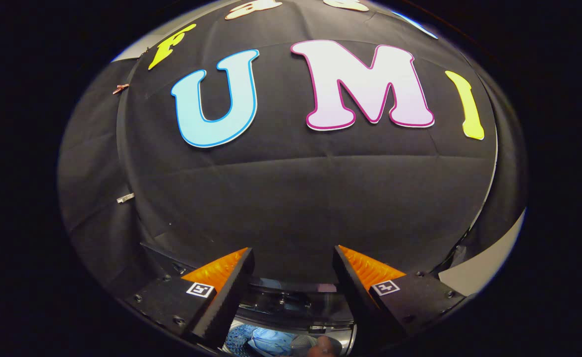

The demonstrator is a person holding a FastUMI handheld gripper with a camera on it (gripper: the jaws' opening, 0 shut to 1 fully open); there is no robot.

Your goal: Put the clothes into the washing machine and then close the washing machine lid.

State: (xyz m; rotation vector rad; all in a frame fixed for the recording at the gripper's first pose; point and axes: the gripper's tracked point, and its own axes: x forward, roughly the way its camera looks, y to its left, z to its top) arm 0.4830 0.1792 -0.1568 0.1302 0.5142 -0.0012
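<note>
My gripper [293, 270] stands open with nothing between its fingers, raised and pointing at the black cloth wall. Low down between the fingers I see the open top of the washing machine [296, 303], its dark glossy rear rim just under the cloth. Inside the drum lie blue clothes [266, 341], a patterned piece beside a plain light-blue one. A dark rounded thing [323, 346] sits at the drum's near edge; I cannot tell what it is. The lid is hidden from me.
The black cloth wall [301, 198] rises straight ahead, close behind the machine. A pale wall strip [484, 263] shows past the cloth beyond the right finger. Two small clips [125, 198] hang on the cloth at the left.
</note>
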